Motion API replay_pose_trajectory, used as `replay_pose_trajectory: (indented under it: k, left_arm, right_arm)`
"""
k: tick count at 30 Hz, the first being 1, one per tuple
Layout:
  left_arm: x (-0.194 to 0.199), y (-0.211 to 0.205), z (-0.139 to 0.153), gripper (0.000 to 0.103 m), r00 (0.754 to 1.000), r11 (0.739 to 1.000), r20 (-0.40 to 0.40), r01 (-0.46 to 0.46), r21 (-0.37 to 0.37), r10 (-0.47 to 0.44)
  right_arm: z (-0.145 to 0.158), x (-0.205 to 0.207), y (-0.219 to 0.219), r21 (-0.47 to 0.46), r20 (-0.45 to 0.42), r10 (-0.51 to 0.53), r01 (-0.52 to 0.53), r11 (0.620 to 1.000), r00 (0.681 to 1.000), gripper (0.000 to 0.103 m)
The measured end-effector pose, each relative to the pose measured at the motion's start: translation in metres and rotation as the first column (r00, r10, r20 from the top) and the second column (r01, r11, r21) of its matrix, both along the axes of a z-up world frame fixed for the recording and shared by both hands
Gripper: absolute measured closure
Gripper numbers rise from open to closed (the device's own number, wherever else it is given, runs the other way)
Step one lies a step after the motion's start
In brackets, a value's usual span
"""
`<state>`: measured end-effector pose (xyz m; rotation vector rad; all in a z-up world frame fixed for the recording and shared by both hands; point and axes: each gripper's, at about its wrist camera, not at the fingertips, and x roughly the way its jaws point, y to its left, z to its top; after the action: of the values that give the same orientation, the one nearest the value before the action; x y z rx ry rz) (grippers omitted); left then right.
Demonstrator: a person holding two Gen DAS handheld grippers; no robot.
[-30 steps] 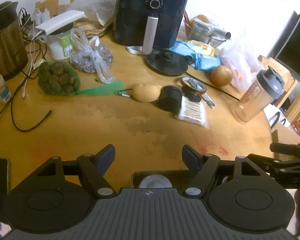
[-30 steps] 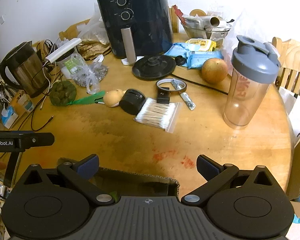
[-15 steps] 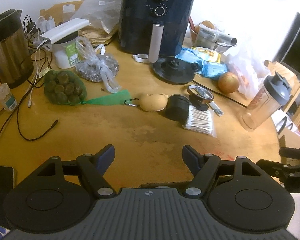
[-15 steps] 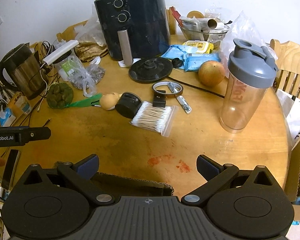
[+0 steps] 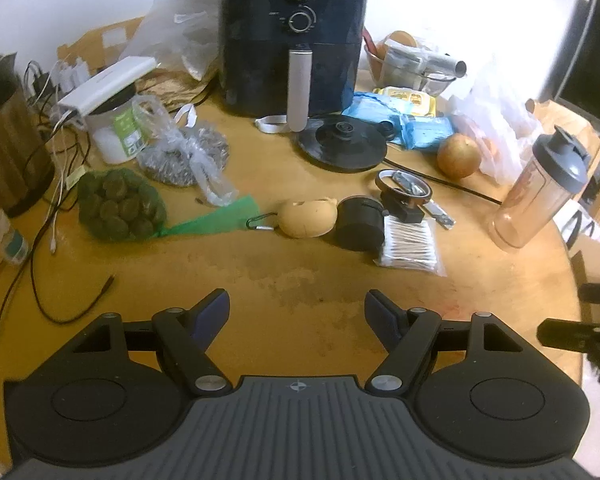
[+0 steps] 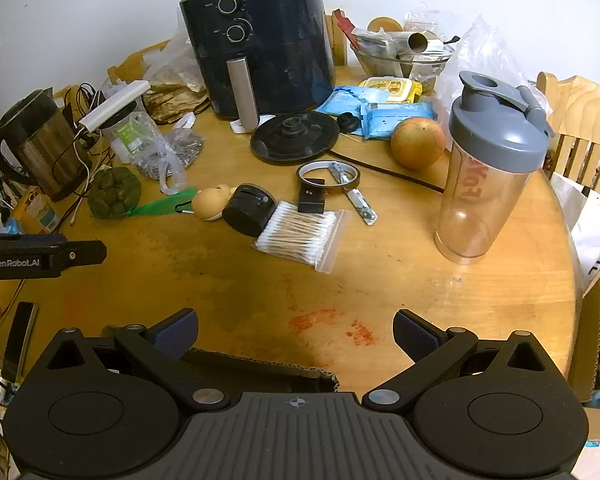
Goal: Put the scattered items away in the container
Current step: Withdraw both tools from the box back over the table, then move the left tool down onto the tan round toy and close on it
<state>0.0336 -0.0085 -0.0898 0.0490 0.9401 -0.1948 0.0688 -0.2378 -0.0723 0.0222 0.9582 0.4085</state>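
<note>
Left gripper [image 5: 298, 312] and right gripper [image 6: 296, 334]: both spread wide, holding nothing, hovering over the near edge of the table [image 6: 420, 288]. Between picks, apparently. Cardboard container [image 6: 260, 364] tucked just under the right gripper at that edge. Toward mid-table: cotton swab bag [image 6: 298, 236], black case [image 6: 250, 210], tape roll [image 6: 328, 176]. Next, probably: reach forward, close on the swab bag.

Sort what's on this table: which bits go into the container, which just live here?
To tidy: clear bag of cotton swabs, black round case, brown tape ring, tan gourd-shaped keychain.

Lying about: dark blue air fryer, grey-lidded shaker bottle, steel kettle.
</note>
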Motion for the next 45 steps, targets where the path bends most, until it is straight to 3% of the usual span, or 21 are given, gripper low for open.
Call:
replay_pose_trajectory:
  k: [15, 23, 32, 45]
  left_arm:
    - [0.039, -0.015, -0.03, 0.029, 0.991, 0.985, 0.003, 0.13, 0.116, -0.132]
    - [0.062, -0.027, -0.05, 0.029, 0.975, 0.946, 0.024, 0.208, 0.248, -0.221]
    - [0.082, -0.049, -0.085, 0.029, 0.934, 0.843, 0.024, 0.31, 0.439, -0.356]
    - [0.09, -0.083, -0.128, 0.029, 0.828, 0.632, 0.01, 0.42, 0.651, -0.561]
  right_arm:
    - [-0.005, 0.012, -0.011, -0.009, -0.018, -0.052, 0.052, 0.999, 0.998, 0.0]
    - [-0.007, 0.02, -0.019, -0.019, -0.025, -0.093, 0.093, 0.995, 0.995, 0.0]
    - [-0.009, 0.024, -0.024, -0.033, -0.032, -0.136, 0.135, 0.99, 0.99, 0.0]
    - [-0.009, 0.023, -0.041, -0.053, -0.035, -0.215, 0.213, 0.976, 0.976, 0.0]
